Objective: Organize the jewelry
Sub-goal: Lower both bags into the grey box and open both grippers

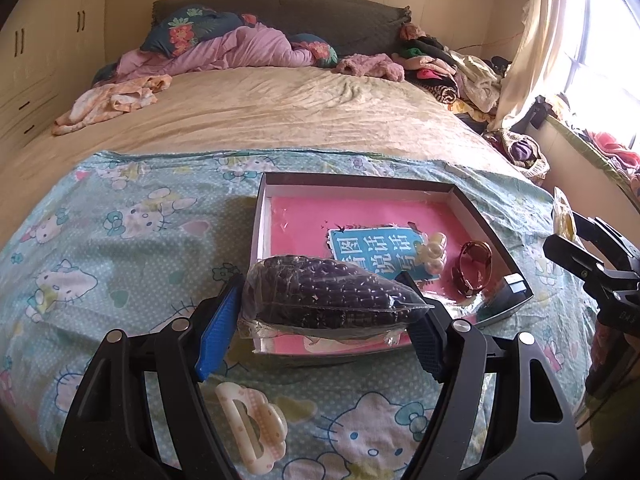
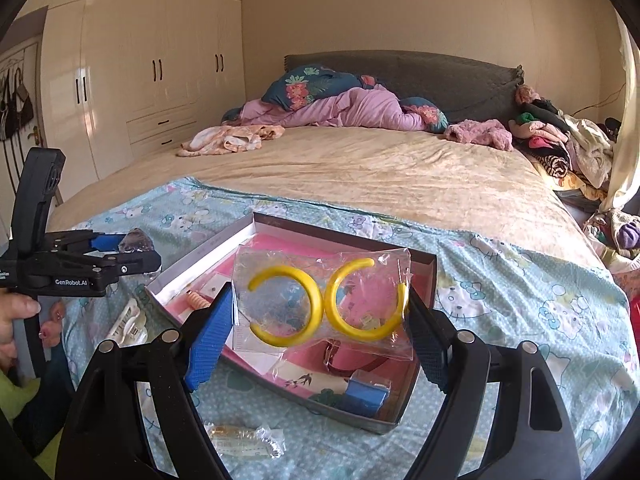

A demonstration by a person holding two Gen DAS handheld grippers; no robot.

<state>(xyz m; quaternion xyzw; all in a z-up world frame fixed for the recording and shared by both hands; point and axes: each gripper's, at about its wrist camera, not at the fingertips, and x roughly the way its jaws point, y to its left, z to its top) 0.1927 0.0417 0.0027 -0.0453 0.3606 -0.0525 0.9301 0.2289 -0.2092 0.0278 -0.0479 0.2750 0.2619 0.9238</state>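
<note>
1. Left gripper: its fingers are clamped on a clear bag of dark beads. The bag is held above the near wall of the box, which lies on the bed.
2. Bead bag, axis: its long axis runs across from one finger to the other, level, with the tapered end toward the left gripper's right finger. It is gripped end to end, not across its width.
3. Right gripper: its fingers are closed on a clear packet with two yellow hoops. The packet hangs over the box, near its middle.
4. Hoop packet, axis: the two hoops sit side by side, so the long axis also spans finger to finger; the flat face is turned toward the camera.
5. Governing relation: both loads lie directly over the box, so the release appears to be downward. The right packet seems better centred; the left bag sits at the near edge and would probably need a short carry forward.
6. Contents: pearl beads and a brown bangle already lie on the pink floor; a hair clip remains on the bed.
</note>
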